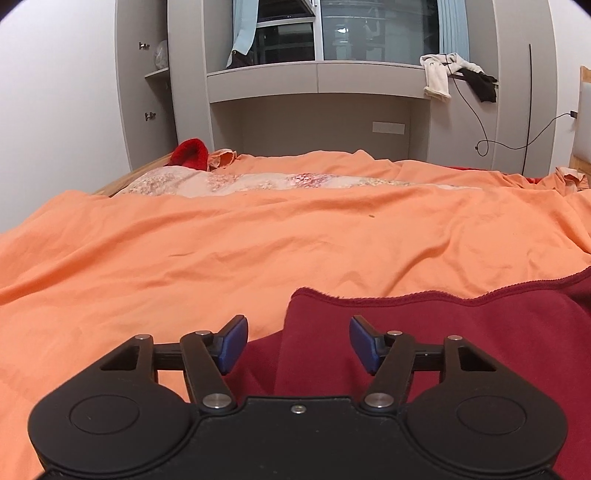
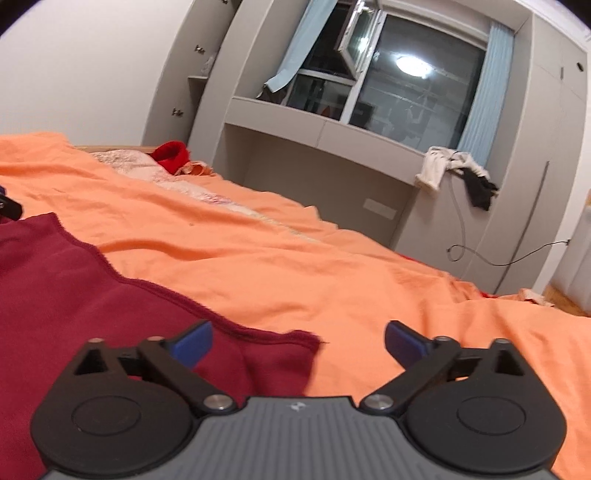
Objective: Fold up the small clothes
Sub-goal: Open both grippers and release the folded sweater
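A dark red garment [image 1: 424, 332] lies flat on the orange bedsheet [image 1: 221, 251]. My left gripper [image 1: 298, 343] is open and empty, its blue pads just above the garment's left corner. In the right wrist view the same garment [image 2: 74, 295] fills the lower left, its hemmed edge running diagonally to a corner near the middle. My right gripper [image 2: 298, 343] is open and empty, hovering over that right corner, with the left pad over the cloth and the right pad over the orange sheet [image 2: 332, 266]. The other gripper's tip [image 2: 7, 208] shows at the left edge.
A bright red item [image 1: 190, 153] and a floral pillow [image 1: 221, 182] lie at the bed's far side. A grey wall unit with a window [image 1: 369, 29] stands behind. White and black clothes [image 1: 454, 77] hang off its ledge, with a cable [image 1: 491, 144] below.
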A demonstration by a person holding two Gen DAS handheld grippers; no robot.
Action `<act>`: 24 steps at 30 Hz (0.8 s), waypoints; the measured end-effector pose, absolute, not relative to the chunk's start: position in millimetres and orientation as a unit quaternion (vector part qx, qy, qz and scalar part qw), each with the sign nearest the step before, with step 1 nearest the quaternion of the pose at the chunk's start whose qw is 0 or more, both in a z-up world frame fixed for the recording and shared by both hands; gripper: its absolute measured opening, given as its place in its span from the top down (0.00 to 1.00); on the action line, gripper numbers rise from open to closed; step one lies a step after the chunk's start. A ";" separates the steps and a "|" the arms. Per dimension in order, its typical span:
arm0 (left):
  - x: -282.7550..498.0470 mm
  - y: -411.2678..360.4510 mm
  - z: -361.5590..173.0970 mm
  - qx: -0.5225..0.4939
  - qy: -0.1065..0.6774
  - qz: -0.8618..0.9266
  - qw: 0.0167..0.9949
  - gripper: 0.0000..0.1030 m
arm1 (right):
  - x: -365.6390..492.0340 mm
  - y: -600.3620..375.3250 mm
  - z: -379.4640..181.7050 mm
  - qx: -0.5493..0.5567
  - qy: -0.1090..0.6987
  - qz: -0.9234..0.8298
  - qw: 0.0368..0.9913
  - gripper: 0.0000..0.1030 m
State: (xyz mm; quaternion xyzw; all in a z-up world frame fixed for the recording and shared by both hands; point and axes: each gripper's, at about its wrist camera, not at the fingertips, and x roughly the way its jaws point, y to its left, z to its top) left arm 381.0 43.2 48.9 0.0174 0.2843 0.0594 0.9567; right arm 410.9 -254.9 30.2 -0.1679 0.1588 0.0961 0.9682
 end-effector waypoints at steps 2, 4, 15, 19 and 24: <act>382.3 44.4 44.5 0.022 0.291 0.067 0.954 0.34 | 410.3 -265.3 29.7 -0.164 0.164 0.085 0.969 0.00; 383.2 43.9 38.4 0.026 0.303 0.072 0.950 0.34 | 412.2 -277.0 25.4 -0.156 0.175 0.067 0.970 0.00; 376.1 48.9 38.0 0.025 0.300 0.085 0.950 0.28 | 423.5 -327.8 -1.4 -0.113 0.228 -0.005 0.967 0.00; 359.7 58.6 56.6 0.007 0.271 0.082 0.959 0.13 | 408.3 -334.2 9.2 -0.103 0.213 -0.009 0.972 0.00; 331.4 69.1 70.7 -0.017 0.238 0.099 0.966 0.01 | 378.4 -333.1 28.9 -0.091 0.181 -0.006 0.979 0.00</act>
